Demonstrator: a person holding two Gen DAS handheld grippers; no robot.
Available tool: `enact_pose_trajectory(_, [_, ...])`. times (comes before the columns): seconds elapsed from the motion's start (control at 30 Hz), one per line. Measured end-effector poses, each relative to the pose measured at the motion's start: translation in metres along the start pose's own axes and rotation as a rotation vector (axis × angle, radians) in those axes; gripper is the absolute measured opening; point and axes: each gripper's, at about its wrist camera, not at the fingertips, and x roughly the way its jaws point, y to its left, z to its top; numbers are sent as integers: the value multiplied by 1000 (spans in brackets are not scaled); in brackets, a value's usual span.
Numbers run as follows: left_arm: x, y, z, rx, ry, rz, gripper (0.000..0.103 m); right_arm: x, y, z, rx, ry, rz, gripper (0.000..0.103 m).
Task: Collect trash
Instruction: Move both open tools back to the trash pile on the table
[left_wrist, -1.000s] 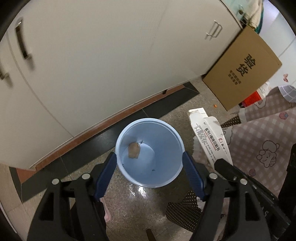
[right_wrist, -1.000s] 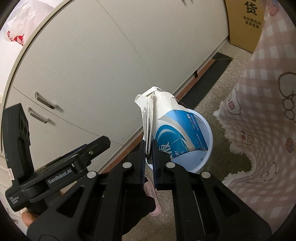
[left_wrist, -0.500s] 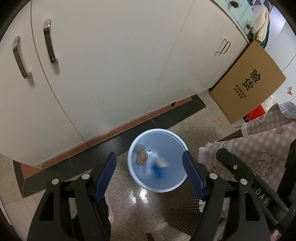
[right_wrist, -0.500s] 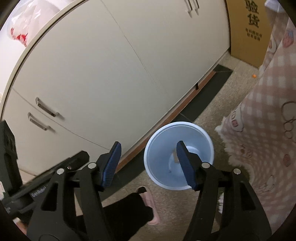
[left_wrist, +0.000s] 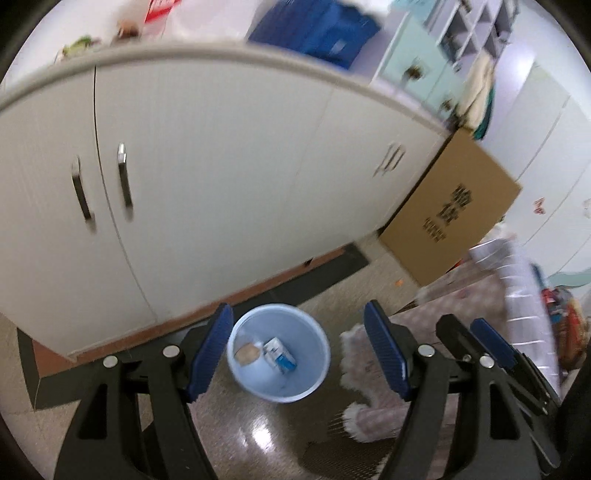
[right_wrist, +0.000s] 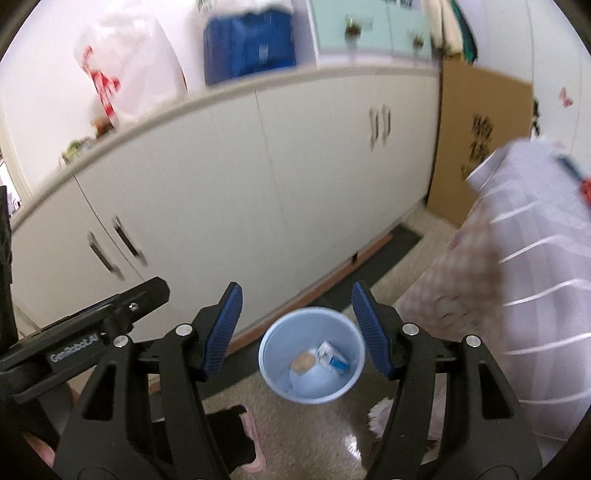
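- Both views look down on the light blue bin (left_wrist: 279, 352), which sits on the speckled floor (left_wrist: 236, 435) just in front of the white cabinet (left_wrist: 221, 177).
- Inside the bin lies the white-and-blue carton (left_wrist: 279, 357), flat on the bottom, and right beside it a small tan scrap (left_wrist: 246, 353). The right wrist view shows the same pair: carton (right_wrist: 332, 360) to the right, scrap (right_wrist: 303, 361) to the left, touching or nearly so.
- Left tool (left_wrist: 299, 354): blue pads well apart, nothing between them. The bin shows in the gap, far below, with no contact.
- Right tool (right_wrist: 297, 332): jaws spread wide, nothing gripped. The bin (right_wrist: 312, 363) shows down between its pads, clear of both.
- The right tool also shows in the left wrist view at the right edge (left_wrist: 476, 343), beside the left one; the left tool's black body (right_wrist: 88, 332) shows at the left of the right wrist view.
- To the right of the bin, a pink checked blanket (left_wrist: 373, 373) with a fluffy edge reaches the floor, close to the bin's rim but I can't tell whether it touches.
- A brown cardboard box (left_wrist: 450, 214) with black printed characters leans against the cabinet's far end, well apart from the bin.
- On the surface atop the cabinet: a blue bag (right_wrist: 251, 44) and a white plastic bag (right_wrist: 125, 66) with red print, both blurred.
- Low in the right wrist view, a pink slipper (right_wrist: 253, 435) on the floor with a dark trouser leg over it, near the bin.
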Motion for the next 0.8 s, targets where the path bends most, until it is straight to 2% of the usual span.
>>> enact_pose_trajectory(0.13, [-37,-34,3,45,-64,-51,73,-54,-16,10,18,-84,-43,62])
enact_pose_trajectory(0.27, [-63,-85,-3,114,-84,-152,73,-108,-47,8,63,-157,-108,62])
enact_pose_trajectory(0.5, [-74,-204,-39,286,-7,-372,73,-191,-138,-21,222,-249,-281,66])
enact_pose_trajectory(0.7, [-62,-287,-76,420,55,-500,73,-236,-214,-49,365,-274,-381,69])
enact_pose_trajectory(0.8, [-50,-320,-94,469,86,-518,73,-243,-244,-62,431,-257,-386,69])
